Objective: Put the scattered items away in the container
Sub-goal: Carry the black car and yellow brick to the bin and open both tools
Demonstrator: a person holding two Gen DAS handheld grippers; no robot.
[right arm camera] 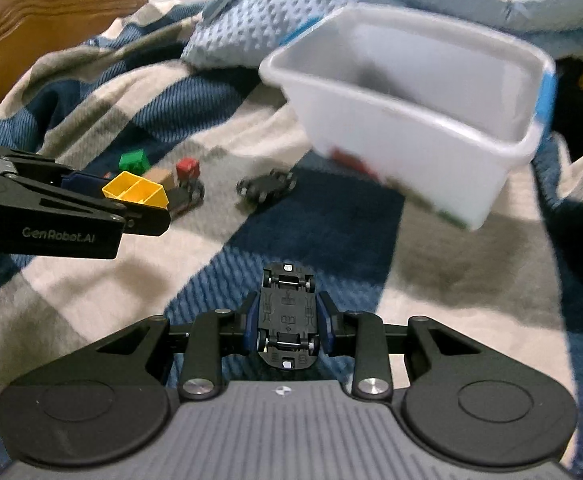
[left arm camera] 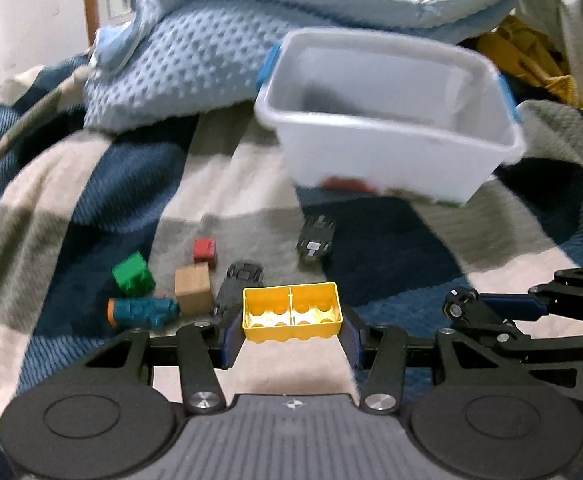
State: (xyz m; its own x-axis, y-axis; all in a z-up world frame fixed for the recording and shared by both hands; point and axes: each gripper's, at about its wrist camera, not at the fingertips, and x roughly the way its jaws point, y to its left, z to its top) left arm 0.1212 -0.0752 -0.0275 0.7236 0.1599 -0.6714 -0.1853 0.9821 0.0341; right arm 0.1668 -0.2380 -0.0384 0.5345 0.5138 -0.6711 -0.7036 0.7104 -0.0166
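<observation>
Two grippers are loaded above a checked blue, grey and cream blanket [left arm camera: 103,184]. The left gripper [left arm camera: 291,322] has its jaws clenched on a yellow brick [left arm camera: 291,312], hollow underside up, while the right gripper [right arm camera: 288,320] grasps a black toy car [right arm camera: 287,316] by its flanks, chassis up. The white container [left arm camera: 391,152] sits ahead of both, well apart from them, blurred, with something red and green showing through its lower wall. Between the left gripper and the container the blanket carries loose pieces: a second upturned car [left arm camera: 316,240], a third dark car [left arm camera: 239,280] just behind the yellow brick, a tan block [left arm camera: 192,288] beside it, a red brick [left arm camera: 204,250], a green brick [left arm camera: 132,274], and a teal toy with an orange end [left arm camera: 141,312]. A pale blue dotted blanket [left arm camera: 179,68] is heaped behind the container.
</observation>
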